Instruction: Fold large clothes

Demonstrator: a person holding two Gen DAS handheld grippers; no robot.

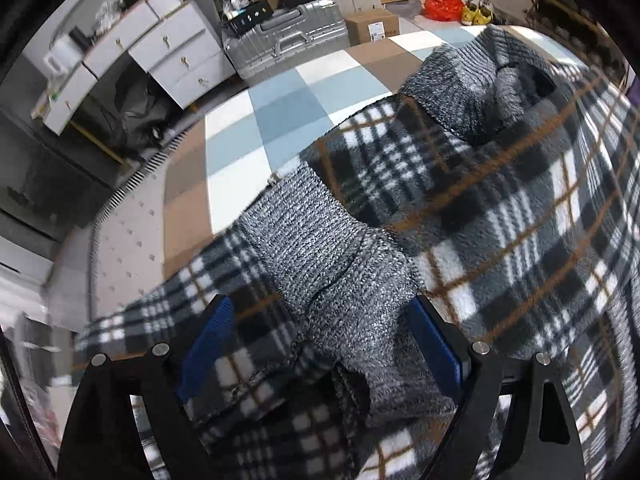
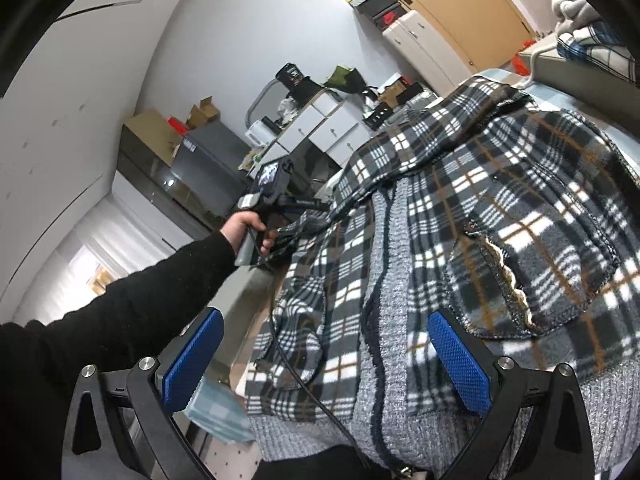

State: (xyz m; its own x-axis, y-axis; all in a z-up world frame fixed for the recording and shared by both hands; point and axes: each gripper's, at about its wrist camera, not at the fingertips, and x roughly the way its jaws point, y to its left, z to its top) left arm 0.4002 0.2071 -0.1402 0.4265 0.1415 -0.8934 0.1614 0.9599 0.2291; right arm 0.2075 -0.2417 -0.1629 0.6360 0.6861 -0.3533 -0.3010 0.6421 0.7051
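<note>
Reaching Down for the Jacket's Near Edge

Spreading across the bed (image 1: 280, 92), the plaid jacket (image 1: 500, 208) lies open with its grey knit trim (image 1: 320, 264) showing. In the right wrist view that trim runs as a band from near to far down the middle. The checked bedcover stays bare on the far left, which leaves room to lay a fold over. I judge the jacket was spread flat like this so that its sides can be brought in one at a time.

Left tongs (image 1: 320, 348) stand wide open and point steeply down at the cloth. The knit trim and a plaid flap lie between the blue pads (image 1: 208, 344), but the pads do not press on either one. I read this as a reach for the edge, not yet a grip. In the right wrist view, the person's left hand (image 2: 250, 226), in a black sleeve (image 2: 132, 304), holds that tool at the jacket's left edge.

Right tongs (image 2: 324, 356) are also wide open and hold nothing. They hover over the near hem, where the knit band meets the plaid. A thin black cable (image 2: 304, 384) trails over the cloth there and could snag in a fold.
</note>
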